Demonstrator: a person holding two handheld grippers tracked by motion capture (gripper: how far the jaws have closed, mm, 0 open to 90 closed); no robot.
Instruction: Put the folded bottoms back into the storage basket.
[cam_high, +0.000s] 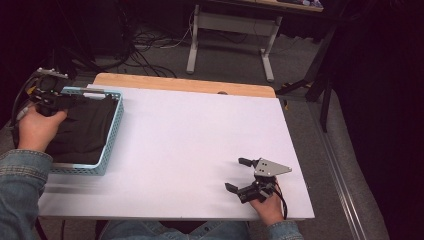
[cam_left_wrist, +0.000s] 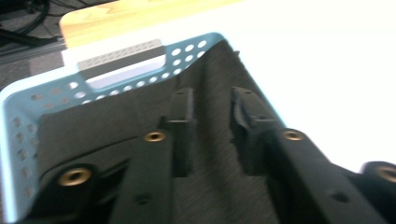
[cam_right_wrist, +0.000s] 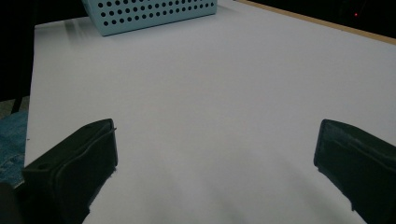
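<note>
Left hand-held gripper (cam_left_wrist: 212, 133): jaws narrowly apart over black cloth (cam_left_wrist: 140, 105) in basket (cam_left_wrist: 28, 100).
Right hand-held gripper (cam_high: 239, 174): wide open above bare bench (cam_high: 200, 130).

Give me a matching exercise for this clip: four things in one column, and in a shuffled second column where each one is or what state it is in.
Things:
1. pale blue perforated plastic basket
2. black folded cloth
3. left claw
4. right claw

Places or states:
A. wide open, low over the bare white tabletop near the front right
B. lying inside the basket
C. standing at the left edge of the table
D. jaws a narrow gap apart, over the cloth in the basket

Pairs: 1-C, 2-B, 3-D, 4-A
</note>
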